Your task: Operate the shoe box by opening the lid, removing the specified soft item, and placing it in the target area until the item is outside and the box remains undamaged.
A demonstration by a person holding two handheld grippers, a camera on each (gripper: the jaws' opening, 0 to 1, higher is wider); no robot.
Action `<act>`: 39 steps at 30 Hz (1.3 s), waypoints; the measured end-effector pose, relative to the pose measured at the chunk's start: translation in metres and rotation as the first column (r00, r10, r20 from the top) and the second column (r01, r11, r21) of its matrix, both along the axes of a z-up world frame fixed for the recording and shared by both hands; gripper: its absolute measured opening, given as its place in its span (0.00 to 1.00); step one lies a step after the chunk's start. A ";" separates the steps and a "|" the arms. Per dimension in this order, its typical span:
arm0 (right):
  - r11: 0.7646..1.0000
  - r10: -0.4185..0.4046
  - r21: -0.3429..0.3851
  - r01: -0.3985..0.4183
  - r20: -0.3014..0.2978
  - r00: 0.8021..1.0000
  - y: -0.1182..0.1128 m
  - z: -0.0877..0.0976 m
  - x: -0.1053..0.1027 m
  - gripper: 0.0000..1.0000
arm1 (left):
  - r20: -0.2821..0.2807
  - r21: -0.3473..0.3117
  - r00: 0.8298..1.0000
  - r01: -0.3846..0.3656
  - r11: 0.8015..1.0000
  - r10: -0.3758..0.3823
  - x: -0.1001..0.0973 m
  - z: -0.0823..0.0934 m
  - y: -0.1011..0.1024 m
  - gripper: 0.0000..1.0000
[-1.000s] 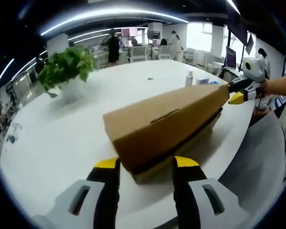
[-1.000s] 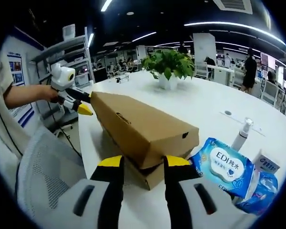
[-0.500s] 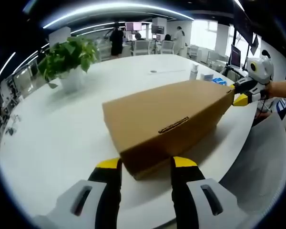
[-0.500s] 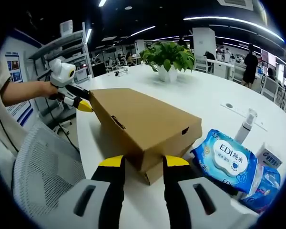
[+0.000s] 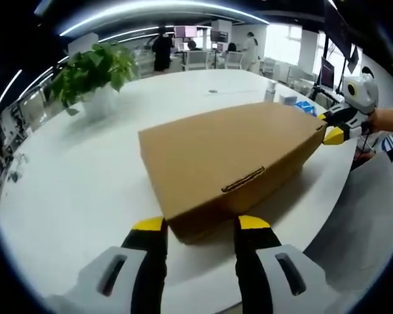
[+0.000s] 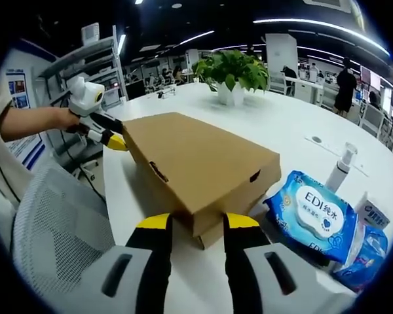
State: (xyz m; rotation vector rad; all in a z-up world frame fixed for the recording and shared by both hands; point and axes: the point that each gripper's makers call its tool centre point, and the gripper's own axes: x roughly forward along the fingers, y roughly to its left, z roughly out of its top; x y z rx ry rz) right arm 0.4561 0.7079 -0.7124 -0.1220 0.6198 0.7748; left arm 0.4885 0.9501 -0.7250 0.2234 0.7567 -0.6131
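Now the left gripper point(image 5: 196, 226) sits with its jaws parted either side of the shoe box point(image 5: 229, 163) end on the white table point(image 5: 85, 176), not clamping; the lid point(image 6: 203, 160) looks nearly flat. Over to the right gripper point(image 6: 195, 222), jaws likewise spread at the opposite end. I'd lift both ends evenly, slowly, so the cardboard doesn't crease.
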 end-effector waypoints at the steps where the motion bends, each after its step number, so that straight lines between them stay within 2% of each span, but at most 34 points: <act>1: 1.000 -0.001 -0.003 0.001 0.001 1.000 0.000 -0.001 0.001 0.28 | -0.001 0.002 1.000 0.001 1.000 -0.001 0.000 -0.001 0.000 0.39; 24: 0.996 0.003 -0.088 -0.004 -0.007 1.000 0.000 -0.022 0.004 0.26 | -0.031 0.040 0.999 0.014 0.999 -0.013 0.002 -0.020 -0.001 0.38; 39: 0.992 -0.006 -0.123 0.006 0.002 1.000 -0.001 -0.026 0.017 0.26 | -0.035 0.049 0.999 0.012 0.999 -0.010 0.018 -0.025 -0.002 0.38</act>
